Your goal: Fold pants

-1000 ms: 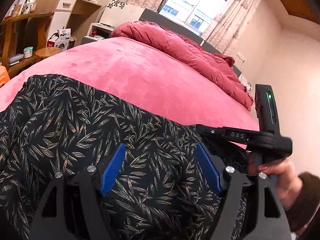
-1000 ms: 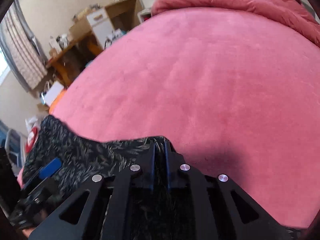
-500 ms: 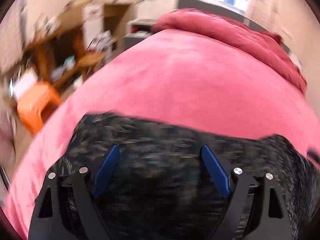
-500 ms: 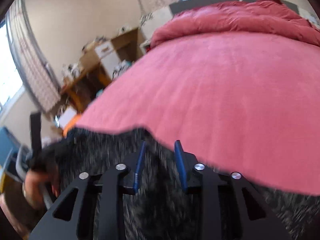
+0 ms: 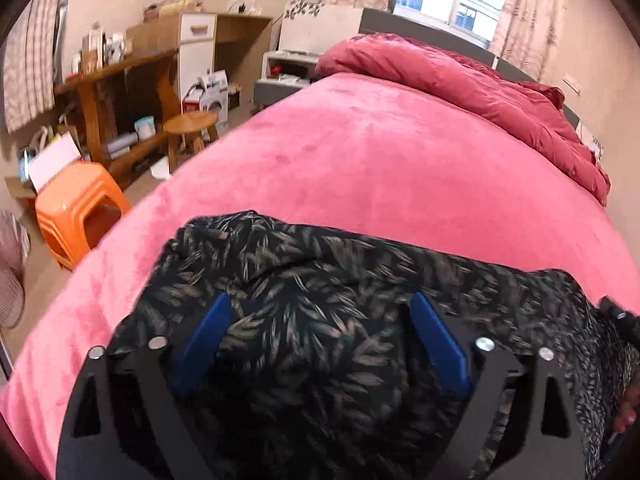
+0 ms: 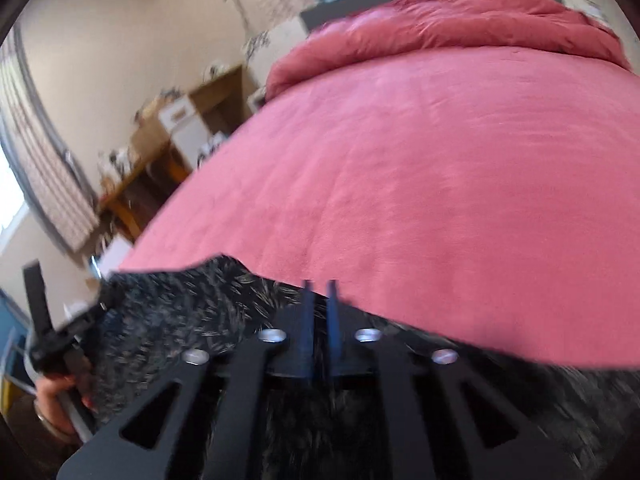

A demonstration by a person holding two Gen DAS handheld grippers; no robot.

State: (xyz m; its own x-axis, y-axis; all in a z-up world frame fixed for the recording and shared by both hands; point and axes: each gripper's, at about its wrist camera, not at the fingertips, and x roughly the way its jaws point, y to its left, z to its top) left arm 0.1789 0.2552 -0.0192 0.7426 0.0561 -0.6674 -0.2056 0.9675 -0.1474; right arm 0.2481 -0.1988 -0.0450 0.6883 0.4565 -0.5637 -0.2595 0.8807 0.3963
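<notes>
Below us, the dark leaf-print pants (image 5: 304, 280) lie bunched on the near end of the pink bed (image 5: 380, 160). Our left gripper (image 5: 320, 320) hangs released over the cloth, blue pads spread wide with fabric between them. Our right gripper (image 6: 320, 300) is nearly clenched at the pants' edge; whether it pinches cloth we cannot tell. A crumpled red duvet (image 5: 460, 76) lines the headboard end. Beside the bed stand an orange plastic stool (image 5: 76, 212), a round wooden stool (image 5: 190, 124) and a cluttered wooden desk (image 5: 116, 80).
</notes>
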